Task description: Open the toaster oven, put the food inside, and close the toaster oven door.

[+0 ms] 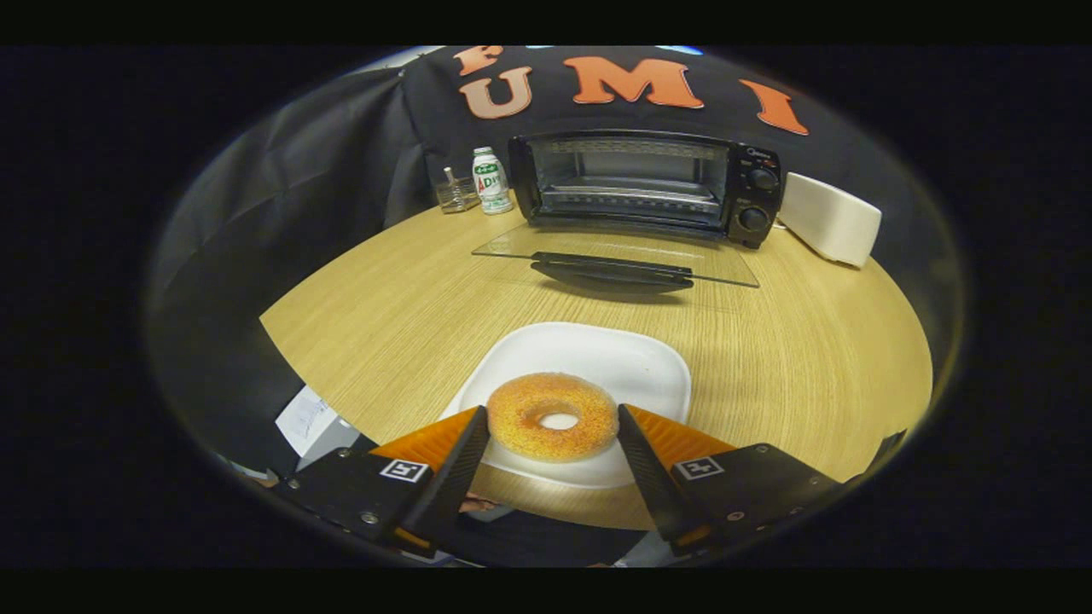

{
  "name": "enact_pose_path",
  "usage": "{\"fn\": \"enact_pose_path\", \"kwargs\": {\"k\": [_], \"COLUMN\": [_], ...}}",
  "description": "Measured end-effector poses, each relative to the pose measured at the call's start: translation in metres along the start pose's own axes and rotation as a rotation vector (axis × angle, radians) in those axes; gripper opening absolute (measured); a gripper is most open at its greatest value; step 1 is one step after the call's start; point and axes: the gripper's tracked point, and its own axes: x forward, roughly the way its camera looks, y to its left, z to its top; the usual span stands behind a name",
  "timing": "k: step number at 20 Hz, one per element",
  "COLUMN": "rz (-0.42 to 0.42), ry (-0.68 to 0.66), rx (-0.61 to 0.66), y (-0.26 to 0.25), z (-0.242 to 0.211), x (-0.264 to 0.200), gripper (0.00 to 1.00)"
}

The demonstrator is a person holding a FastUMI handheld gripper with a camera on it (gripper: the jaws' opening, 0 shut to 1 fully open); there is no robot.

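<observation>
1. A round, golden-brown, sugar-dusted doughnut (553,416) with a hole through its middle is seen lying on a white, rounded-square plate (597,354), toward the plate's edge nearest the claw.
2. The claw (553,422) is held spread, one finger on each side of the doughnut; the fingertips (474,437) appear close against the doughnut's flanks, but whether they press on it cannot be told.
3. The plate is set on a pale, wood-grain round tabletop (793,358), with its far edge pointing toward the oven.
4. Beyond the plate, at the back of the tabletop, a black toaster oven (644,183) is placed, and its inner wire rack can be seen through the open front.
5. The oven's glass door (614,253) is folded down flat toward the plate, with its dark handle (612,264) along the edge nearest the plate.
6. Two black round knobs (758,198) are stacked on the oven's right-hand panel.
7. Just left of the oven a small white bottle with a green label (490,179) is stood upright, and a clear glass cup (456,194) is placed just beside it, farther from the oven.
8. To the right of the oven a white, rounded box-like object (827,217) is rested at the tabletop's edge.
9. Dark cloth (281,196) is hung behind and to the left of the oven.
</observation>
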Motion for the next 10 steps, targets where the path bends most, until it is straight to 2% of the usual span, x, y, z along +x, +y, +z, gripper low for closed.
{"fn": "enact_pose_path", "kwargs": {"k": [5, 10], "rz": [0.023, 0.052], "ry": [-0.026, -0.114], "rx": [0.030, 0.094], "y": [0.005, 0.006], "z": [0.009, 0.051], "x": [-0.002, -0.005], "gripper": [0.70, 0.66]}}
